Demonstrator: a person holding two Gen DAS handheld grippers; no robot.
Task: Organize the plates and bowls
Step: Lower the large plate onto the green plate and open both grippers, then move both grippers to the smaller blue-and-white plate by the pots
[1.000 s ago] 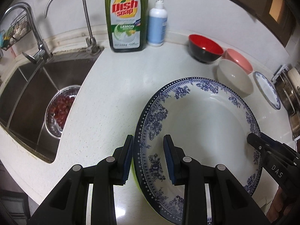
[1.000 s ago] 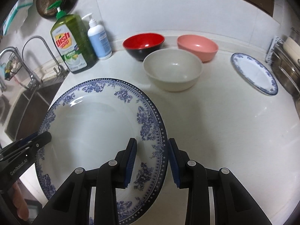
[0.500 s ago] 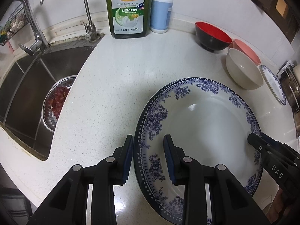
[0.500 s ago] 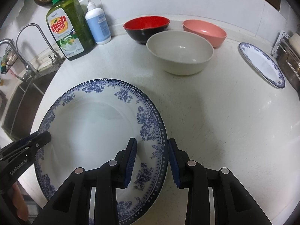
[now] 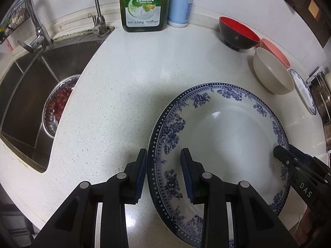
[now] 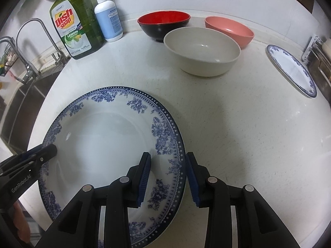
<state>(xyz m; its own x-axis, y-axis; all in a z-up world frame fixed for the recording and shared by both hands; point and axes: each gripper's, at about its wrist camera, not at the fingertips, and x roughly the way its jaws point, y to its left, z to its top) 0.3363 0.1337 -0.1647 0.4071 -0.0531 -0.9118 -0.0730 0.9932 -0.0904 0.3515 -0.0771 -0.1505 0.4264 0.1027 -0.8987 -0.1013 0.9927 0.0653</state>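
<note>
Black plastic claw (image 5: 163, 173), blue ribbed pads (image 5: 186, 175), silver pivot screws, white "GenRobot.AI" and "DAS" lettering

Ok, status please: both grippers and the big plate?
Left gripper clamped on plate rim. Right gripper opening, rim between its jaws. Plate looks down on counter; nothing in the way.

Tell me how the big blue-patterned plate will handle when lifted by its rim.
The big plate looks glazed and glossy, so probably slippery and breakable. It is wide, likely rigid and fairly heavy, which fits a tool on each side: left tool, right tool, whose jaws are opening.
</note>
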